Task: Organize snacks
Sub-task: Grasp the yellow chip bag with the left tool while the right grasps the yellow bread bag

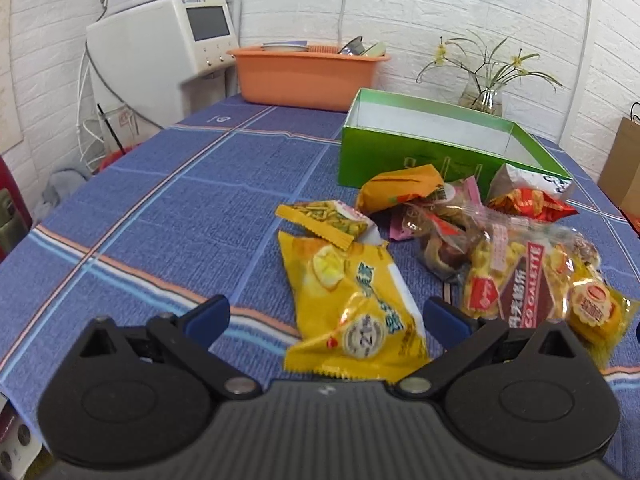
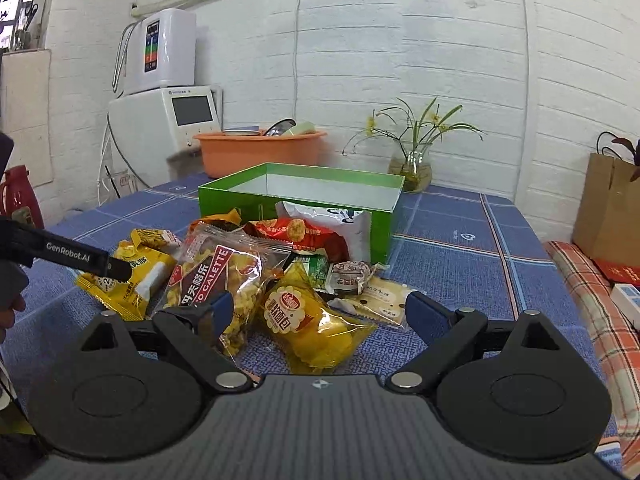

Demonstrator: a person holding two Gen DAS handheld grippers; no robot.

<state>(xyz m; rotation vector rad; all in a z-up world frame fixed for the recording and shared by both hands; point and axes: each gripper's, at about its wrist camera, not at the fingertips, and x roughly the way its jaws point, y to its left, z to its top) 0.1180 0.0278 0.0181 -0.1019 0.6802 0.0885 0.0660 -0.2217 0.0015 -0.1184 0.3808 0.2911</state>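
White brick walls back a blue plaid tabletop (image 1: 168, 200) where loose snack packets lie heaped at frame centre, touching the front of an open green box (image 2: 296, 200). Left claw (image 1: 326, 316) stands wide around the yellow chip bag (image 1: 352, 304); right claw (image 2: 316, 314) stands wide over the yellow bread packet (image 2: 308, 320), neither gripping. Judged light, crinkly, slippery and crushable; take hold at a crimped seam edge.

Blue plaid tablecloth (image 2: 460, 248) covers the table. At its far edge, an orange plastic basin (image 2: 256, 152) w/ dishes inside, next to a white appliance (image 2: 168, 120) w/ a small screen. Glass vase (image 2: 412, 168) of thin green stems & yellow flowers stands by the white brick wall (image 2: 400, 40). Brown paper bag (image 2: 608, 204) at far right.
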